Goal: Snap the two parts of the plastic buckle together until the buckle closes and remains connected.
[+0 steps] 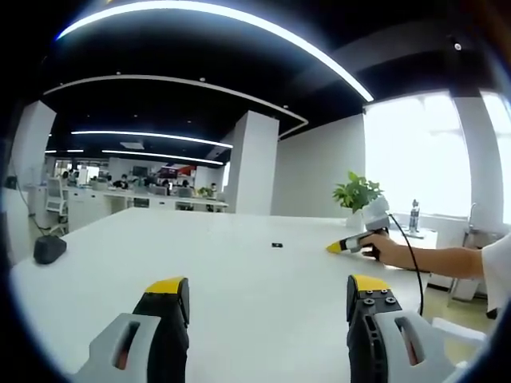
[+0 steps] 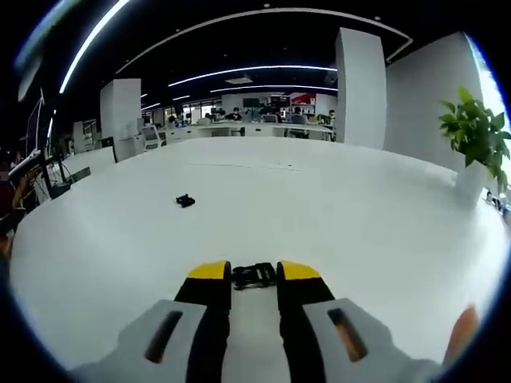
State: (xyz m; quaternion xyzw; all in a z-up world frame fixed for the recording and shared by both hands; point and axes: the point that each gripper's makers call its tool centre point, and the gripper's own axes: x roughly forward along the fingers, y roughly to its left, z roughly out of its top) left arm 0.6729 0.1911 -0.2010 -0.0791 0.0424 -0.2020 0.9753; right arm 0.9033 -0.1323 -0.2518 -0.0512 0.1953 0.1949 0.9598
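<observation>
Left gripper view
Left gripper point(image 1: 267, 289): jaws spread wide, yellow tips well apart, nothing between them; held low over the white table point(image 1: 239, 263).
Buckle part point(image 1: 277, 245): small dark piece lying flat on the table, far ahead of the open jaws, apart from everything else.
Right gripper point(image 1: 345, 246): seen from outside, tip near the table beyond the buckle part and to its right, held in a person's hand point(image 1: 383, 247); opening not readable from here.
Dark object point(image 1: 49, 250): rounded, near the table's left edge, well away from the buckle part.
Potted plant point(image 1: 356, 195): behind the right gripper, at the table's far side.

Right gripper view
Right gripper point(image 2: 254, 271): jaws drawn close together, narrow gap; second buckle part point(image 2: 255, 275) sits right at the yellow tips, seemingly pinched between them, though firm contact cannot be confirmed.
Buckle part point(image 2: 185, 200): the loose piece, flat on the table point(image 2: 359, 223), ahead and to the left of the tips, well apart from the piece at the tips.
Potted plant point(image 2: 473, 136): at the table's right edge.

Handling
Weight: judged very light, likely to skid on the smooth tabletop when pushed.
Stiffness: rigid plastic body; prongs probably springy, needing straight alignment before snapping.
Hold: across the flat body sides, mating end left free.
</observation>
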